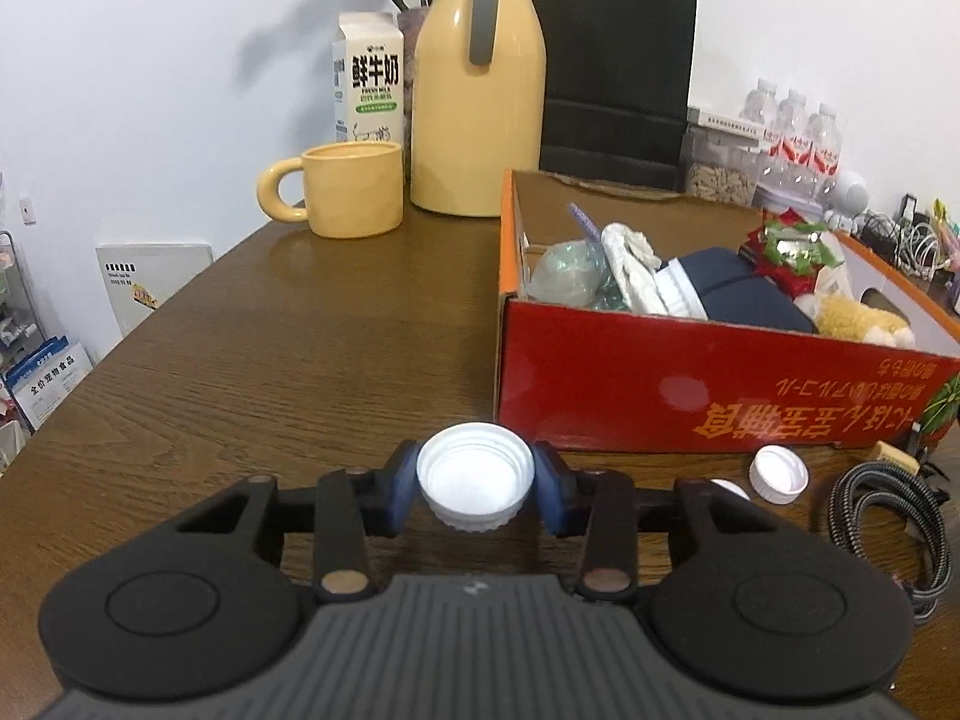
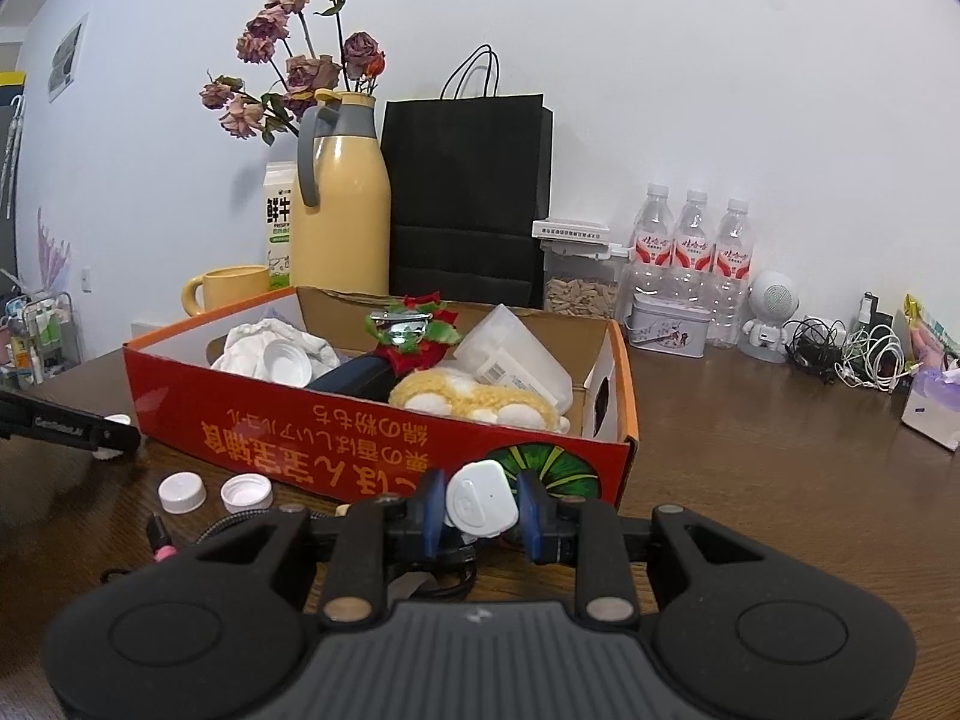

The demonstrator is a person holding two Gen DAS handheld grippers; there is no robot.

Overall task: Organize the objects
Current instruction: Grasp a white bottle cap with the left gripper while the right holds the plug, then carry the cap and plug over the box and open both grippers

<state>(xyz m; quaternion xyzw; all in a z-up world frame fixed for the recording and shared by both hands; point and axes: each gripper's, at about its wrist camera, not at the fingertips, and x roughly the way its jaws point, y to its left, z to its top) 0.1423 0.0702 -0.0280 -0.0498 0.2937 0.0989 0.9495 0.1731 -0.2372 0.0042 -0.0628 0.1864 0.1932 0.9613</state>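
My left gripper (image 1: 477, 471) is shut on a white bottle cap (image 1: 468, 489), open side up, low over the brown table (image 1: 300, 360) just in front of the red cardboard box (image 1: 660, 384). Two more white caps (image 2: 182, 492) (image 2: 246, 492) lie on the table before the box, beside a braided cable (image 1: 888, 516). My right gripper (image 2: 480, 507) is shut on a white charger plug (image 2: 480, 495) near the box's front right corner (image 2: 624, 456). The box holds a plush toy (image 2: 474, 399), crumpled white paper (image 2: 264, 339), a white cap (image 2: 287, 363) and other items.
Behind the box stand a yellow mug (image 1: 354, 189), a yellow thermos jug (image 1: 480, 96), a milk carton (image 1: 367, 78) and a black paper bag (image 2: 468, 198). At the back right are water bottles (image 2: 696, 252), a jar (image 2: 579, 282), a tin (image 2: 669, 327) and tangled cables (image 2: 852, 354).
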